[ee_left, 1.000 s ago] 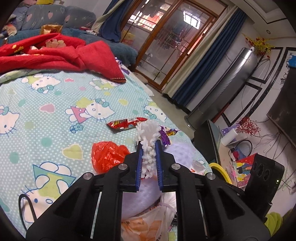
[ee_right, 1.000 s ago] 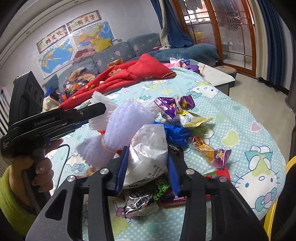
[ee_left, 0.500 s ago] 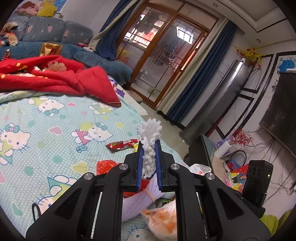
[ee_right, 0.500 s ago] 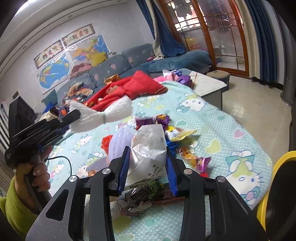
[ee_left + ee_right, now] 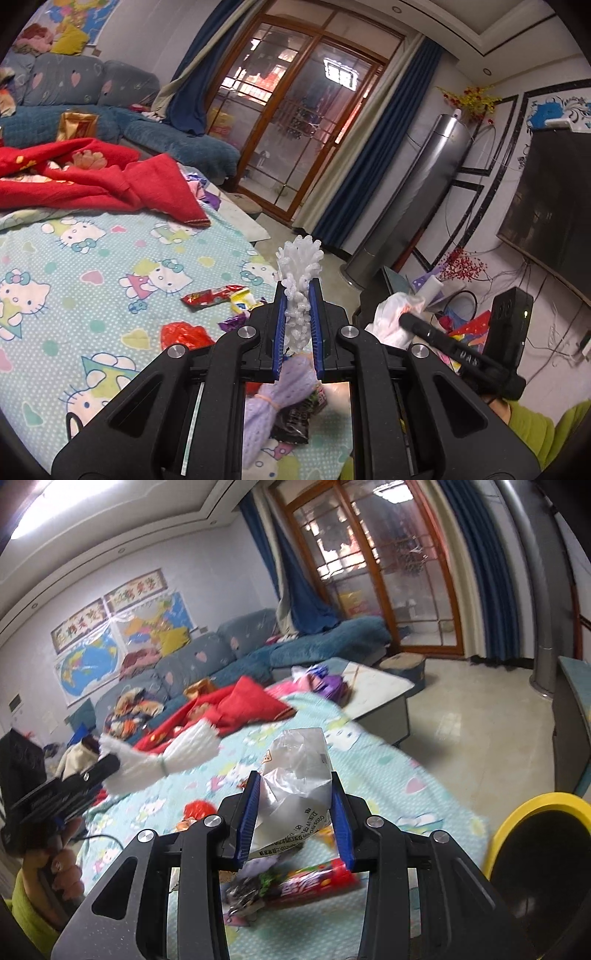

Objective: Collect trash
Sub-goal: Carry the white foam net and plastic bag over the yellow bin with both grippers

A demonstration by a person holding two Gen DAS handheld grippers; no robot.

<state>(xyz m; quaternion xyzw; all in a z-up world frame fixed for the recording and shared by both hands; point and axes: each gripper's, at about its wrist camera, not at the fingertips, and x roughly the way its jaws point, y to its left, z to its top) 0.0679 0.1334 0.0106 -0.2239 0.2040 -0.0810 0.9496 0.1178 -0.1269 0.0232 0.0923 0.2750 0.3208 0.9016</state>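
Note:
My left gripper (image 5: 298, 291) is shut on a white foam net sleeve (image 5: 300, 266), held above the bed; the sleeve also shows in the right wrist view (image 5: 173, 758). My right gripper (image 5: 295, 782) is shut on a crumpled clear plastic bag (image 5: 299, 771), lifted above the bed; the bag also shows in the left wrist view (image 5: 391, 314). Loose trash lies on the Hello Kitty bedsheet (image 5: 92, 258): a red wrapper (image 5: 212, 295), a red plastic scrap (image 5: 183, 334), a lilac foam net (image 5: 273, 398), a red candy packet (image 5: 317, 882).
A yellow-rimmed black bin (image 5: 535, 853) stands at the bed's right edge. A red blanket (image 5: 92, 177) lies at the back of the bed. A sofa (image 5: 110, 110), a low table (image 5: 376, 694), a tall grey cylinder (image 5: 417, 192) and tiled floor lie beyond.
Both grippers have risen and tilted up with their loads. The trash pile on the bed now sits lower in both views, and the yellow bin has come into the right wrist view.

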